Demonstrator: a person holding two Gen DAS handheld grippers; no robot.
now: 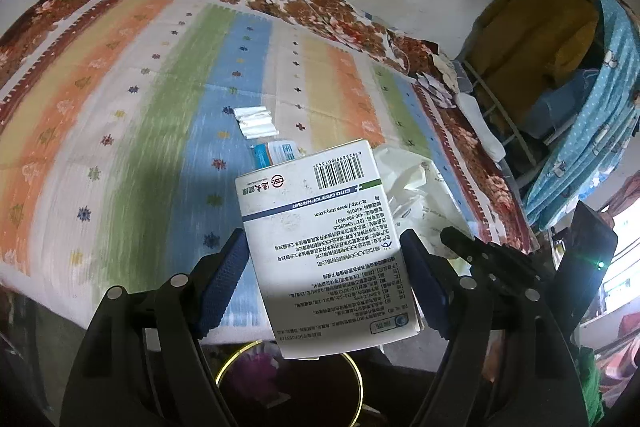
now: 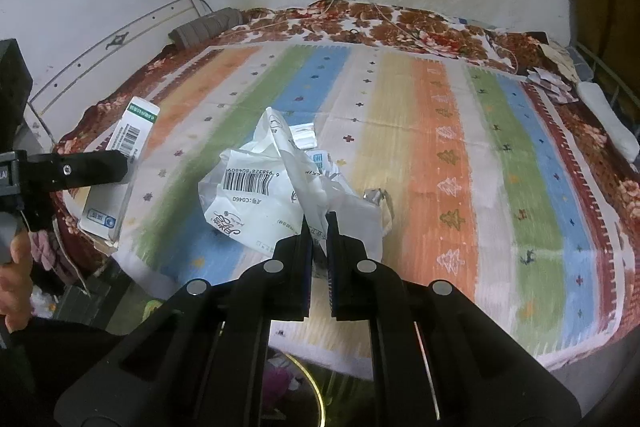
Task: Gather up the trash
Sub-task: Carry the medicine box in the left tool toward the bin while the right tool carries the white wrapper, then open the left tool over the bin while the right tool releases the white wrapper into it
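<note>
Holding both pieces over the near edge of bed, risks listed left to right:
left gripper (image 1: 324, 279): fingers spread wide, clamped on the white medicine box (image 1: 320, 227) by its two side faces; box sticks out toward 12 o'clock, tilted.
box risk: looks like thin, hollow card; squeeze could crush it or it may pivot and slide out if swung fast.
leftover trash: small white packets (image 1: 256, 123) and blue-white wrapper (image 1: 276, 151) lie on the bedsheet (image 1: 140, 99) at 11 o'clock of box; easy to forget.
right gripper (image 2: 319, 227): fingers nearly closed, pinching a thin fold of the white plastic bag (image 2: 256, 195); bag bunches toward 11 o'clock.
bag risk: slick film, small bite; may slip out or snag.
bin (image 2: 312, 387): gold-rimmed round opening at 6 o'clock, mostly hidden; judged the drop target, a blind release could miss.
</note>
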